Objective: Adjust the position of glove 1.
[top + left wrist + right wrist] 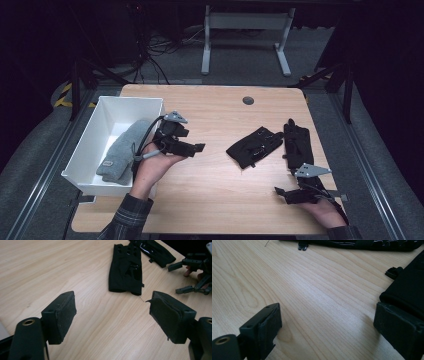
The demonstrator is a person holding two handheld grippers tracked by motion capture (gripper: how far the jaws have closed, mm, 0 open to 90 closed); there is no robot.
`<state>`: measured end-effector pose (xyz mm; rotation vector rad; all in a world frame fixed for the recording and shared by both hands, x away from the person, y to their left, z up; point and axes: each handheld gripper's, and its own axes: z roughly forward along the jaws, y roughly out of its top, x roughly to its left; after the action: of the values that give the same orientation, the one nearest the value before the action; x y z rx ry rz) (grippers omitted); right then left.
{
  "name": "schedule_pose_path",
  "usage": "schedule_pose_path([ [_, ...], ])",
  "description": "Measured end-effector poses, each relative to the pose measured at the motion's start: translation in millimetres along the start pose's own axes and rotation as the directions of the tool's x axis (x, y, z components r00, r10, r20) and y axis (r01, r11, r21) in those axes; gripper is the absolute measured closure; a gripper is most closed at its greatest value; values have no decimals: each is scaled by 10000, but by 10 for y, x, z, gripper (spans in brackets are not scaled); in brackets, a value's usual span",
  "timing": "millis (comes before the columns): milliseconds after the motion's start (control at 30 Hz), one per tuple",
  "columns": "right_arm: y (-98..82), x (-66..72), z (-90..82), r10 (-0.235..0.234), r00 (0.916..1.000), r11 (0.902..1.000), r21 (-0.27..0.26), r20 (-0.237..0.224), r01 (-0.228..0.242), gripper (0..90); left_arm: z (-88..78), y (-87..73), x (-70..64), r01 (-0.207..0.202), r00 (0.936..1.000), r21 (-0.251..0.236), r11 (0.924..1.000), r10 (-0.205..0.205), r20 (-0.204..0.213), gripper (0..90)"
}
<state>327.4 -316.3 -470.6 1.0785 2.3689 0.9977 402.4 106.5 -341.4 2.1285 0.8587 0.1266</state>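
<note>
Heading toward the black glove (254,145) lying flat mid-worktop (215,190), the left hand-held gripper (196,148) has jaws spread, empty. Right hand-held gripper (280,192) also released, resting near the second black glove (298,141). Glove looks soft, light, floppy; pinch the cuff edge.

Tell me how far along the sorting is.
Done: grey knitted item lies in the white plastic bin. In hand: nothing; left gripper open, facing the nearer black fingerless glove. Left: that glove and the second black glove on the wooden table.
</note>
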Motion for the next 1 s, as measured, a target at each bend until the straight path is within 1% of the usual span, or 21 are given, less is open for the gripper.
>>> schedule_pose_path([
  [100, 1, 0, 2, -11, 10000, 10000, -7, -6, 11, 82, 129, -53, -45, -104, 9998, 93, 9999, 102, 150, 219],
  [133, 1, 0, 2, -11, 10000, 10000, -9, -6, 11, 81, 181, -80, -64, -198, 9998, 120, 9997, 198, 33, 218],
  [233, 1, 0, 2, -10, 10000, 10000, -6, -5, 10, 81, 297, -151, -97, -456, 9990, 194, 9988, 456, 11, 215],
  [267, 1, 1, 2, -6, 10000, 10000, -3, 3, 6, 80, 372, -205, -117, -591, 9983, 159, 9981, 591, 9, 213],
  [300, 1, 1, 2, -6, 10000, 10000, -3, 3, 6, 80, 372, -205, -117, -591, 9983, 159, 9981, 591, 9, 212],
  [333, 0, 2, 1, -1, 10000, 10000, 1, 43, 1, 77, 424, -241, -131, -610, 9981, 283, 9977, 608, 90, 212],
  [467, -7, 10, -5, 17, 9999, 10000, 6, 104, -17, 72, 569, -365, -176, -979, 9952, 438, 9942, 975, 118, 205],
  [567, -10, 11, -7, 3, 10000, 10000, 25, 92, -3, 68, 672, -477, -189, -1048, 9945, 557, 9929, 1044, 103, 197],
  [600, -10, 12, -7, 1, 10000, 10000, 24, 92, -1, 68, 693, -503, -190, -1021, 9948, 629, 9928, 1014, 131, 193],
  [633, -10, 11, -7, 0, 10000, 10000, 24, 93, -1, 67, 732, -543, -198, -1077, 9942, 770, 9912, 1070, 121, 189],
  [700, -10, 11, -7, 0, 10000, 10000, 26, 91, 0, 68, 773, -590, -211, -1281, 9916, 1064, 9860, 1295, -65, 177],
  [733, -10, 12, -8, 6, 10000, 10000, 27, 92, -6, 67, 789, -617, -216, -1310, 9911, 1196, 9841, 1331, -97, 170],
  [867, -10, 12, -7, 3, 10000, 10000, 24, 92, -3, 67, 840, -724, -192, -1192, 9926, 1420, 9827, 1212, -55, 157],
  [933, -10, 12, -7, 2, 10000, 10000, 29, 92, -2, 66, 862, -790, -185, -1311, 9906, 1560, 9790, 1356, -188, 155],
  [1000, -11, 13, -9, 0, 10000, 10000, 35, 88, 0, 65, 870, -827, -177, -1310, 9910, 1606, 9783, 1339, -73, 142],
])
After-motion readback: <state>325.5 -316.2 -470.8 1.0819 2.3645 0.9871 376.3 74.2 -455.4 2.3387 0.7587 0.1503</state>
